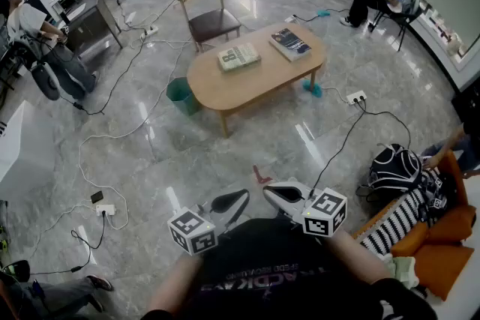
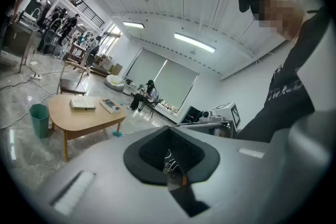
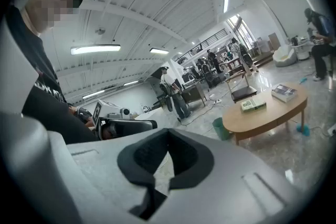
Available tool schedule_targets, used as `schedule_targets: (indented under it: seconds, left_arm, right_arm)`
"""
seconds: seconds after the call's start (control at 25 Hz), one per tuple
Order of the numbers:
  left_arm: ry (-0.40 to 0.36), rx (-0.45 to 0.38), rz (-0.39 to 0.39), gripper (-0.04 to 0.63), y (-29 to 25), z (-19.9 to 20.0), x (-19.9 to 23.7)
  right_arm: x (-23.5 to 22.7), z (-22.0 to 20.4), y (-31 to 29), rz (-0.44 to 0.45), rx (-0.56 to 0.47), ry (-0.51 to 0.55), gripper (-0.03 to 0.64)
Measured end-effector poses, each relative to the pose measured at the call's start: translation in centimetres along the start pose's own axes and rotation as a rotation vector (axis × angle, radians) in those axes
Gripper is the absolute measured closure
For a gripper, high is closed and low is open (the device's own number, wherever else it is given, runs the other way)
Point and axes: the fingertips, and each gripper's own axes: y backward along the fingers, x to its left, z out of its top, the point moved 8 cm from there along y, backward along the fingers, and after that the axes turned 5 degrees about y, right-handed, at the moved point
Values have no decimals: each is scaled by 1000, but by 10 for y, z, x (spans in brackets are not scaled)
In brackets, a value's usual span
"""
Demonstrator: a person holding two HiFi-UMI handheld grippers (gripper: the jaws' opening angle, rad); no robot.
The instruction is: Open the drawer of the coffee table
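the table (image 1: 259, 82) stands mid-floor, well ahead of the person. a book (image 1: 238, 57) lies on it, left of a second book (image 1: 290, 43). a chair (image 1: 210, 17) stands behind the table, and a bin (image 1: 180, 95) just beside its left end. a power strip (image 1: 355, 97) lies on the floor to its right. nearer, at right, a backpack (image 1: 395, 167) sits beside a sofa (image 1: 442, 255).

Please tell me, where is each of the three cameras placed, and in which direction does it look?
Head view: on the person's head, looking steeply down; oval light wooden coffee table ahead; left tongs, right tongs and black shirt below.
Left gripper view: on the shut left tongs, facing the table; shirt at right.
Right gripper view: on the shut right tongs, facing the table; shirt at left.
Shared: all three show the table.
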Motion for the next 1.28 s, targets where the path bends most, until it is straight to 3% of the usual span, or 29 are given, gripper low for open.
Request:
schedule_targets:
  seconds: [0.76, 1.28]
  left_arm:
    - [-12, -1, 3, 589, -7, -2, -12]
    - [-7, -23, 16, 589, -9, 2, -9]
  right_arm:
    - [-1, 3, 14, 29, -45, 14, 615]
    - [-11, 6, 25, -19, -46, 25, 615]
